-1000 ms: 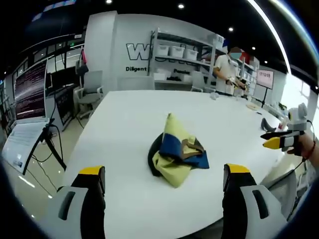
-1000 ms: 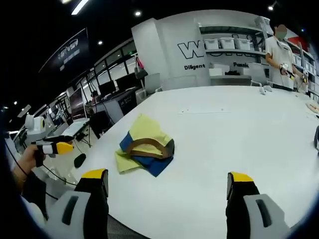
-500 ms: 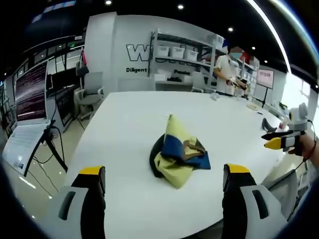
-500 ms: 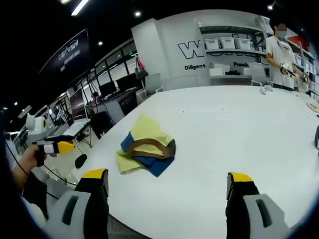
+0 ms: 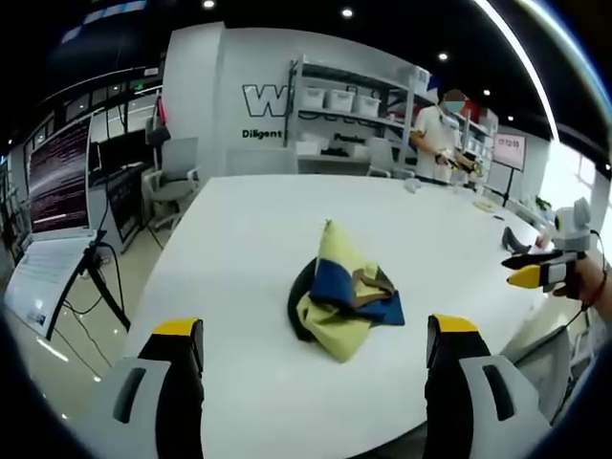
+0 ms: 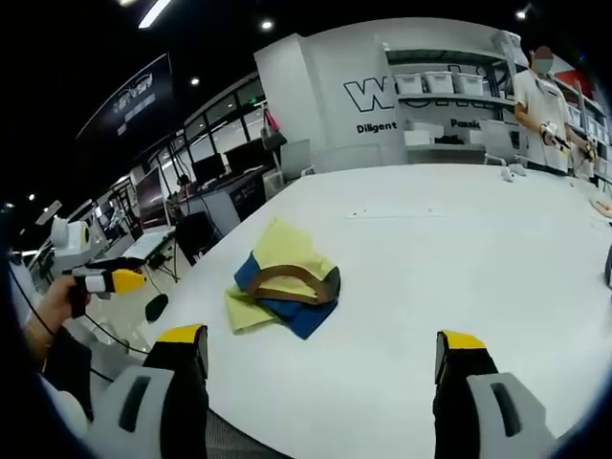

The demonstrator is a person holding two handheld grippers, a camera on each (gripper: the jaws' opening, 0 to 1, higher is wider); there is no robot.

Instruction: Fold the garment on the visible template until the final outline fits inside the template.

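1. Almost nothing has changed over the last second. In the right gripper view the white table [image 6: 459,258] and everything on it has slid a touch to the right and down; that is my own hand drifting, not the cloth moving. The left gripper view is all but the same picture.

2. The garment [image 5: 342,298] lies in a crumpled heap of yellow, blue, brown and dark cloth near the middle of the table, just as it lay a second ago. I can make out no template outline around it in either view.

3. My left gripper [image 5: 316,349] has its jaws spread wide with nothing between them, held back from the heap at the table's near edge.

4. My right gripper [image 6: 320,359] is likewise wide open and empty, well short of the garment [image 6: 282,292].

5. My reading: folding has not begun. The heap first needs spreading flat, so the next move is to reach in and find an edge or corner.
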